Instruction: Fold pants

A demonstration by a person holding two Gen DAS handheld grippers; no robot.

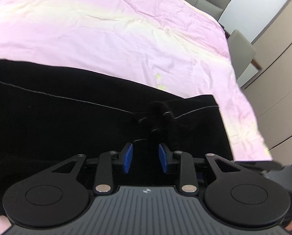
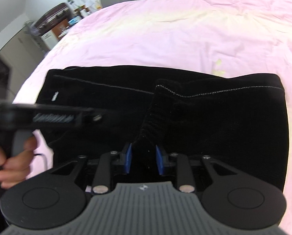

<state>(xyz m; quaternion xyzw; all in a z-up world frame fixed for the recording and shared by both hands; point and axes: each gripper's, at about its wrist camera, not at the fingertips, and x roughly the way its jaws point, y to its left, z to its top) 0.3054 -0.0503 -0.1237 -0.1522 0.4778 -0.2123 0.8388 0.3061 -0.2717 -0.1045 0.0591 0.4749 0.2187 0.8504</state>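
R claw (image 2: 142,160) clenched on raised pleat of black pants (image 2: 214,121); L claw (image 1: 146,157) agape, ungripped. Advice: L shd pinch hem, lift both evenly over pink bed sheet (image 2: 185,29).

The pants (image 2: 110,101) are matt black cloth with pale stitching; the bed (image 1: 106,29) wears creased pink cotton; the fingers (image 1: 128,157) carry smooth blue plastic.

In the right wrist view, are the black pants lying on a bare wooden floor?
No. The black pants lie on a pink bed sheet, which shows beyond them and to both sides.
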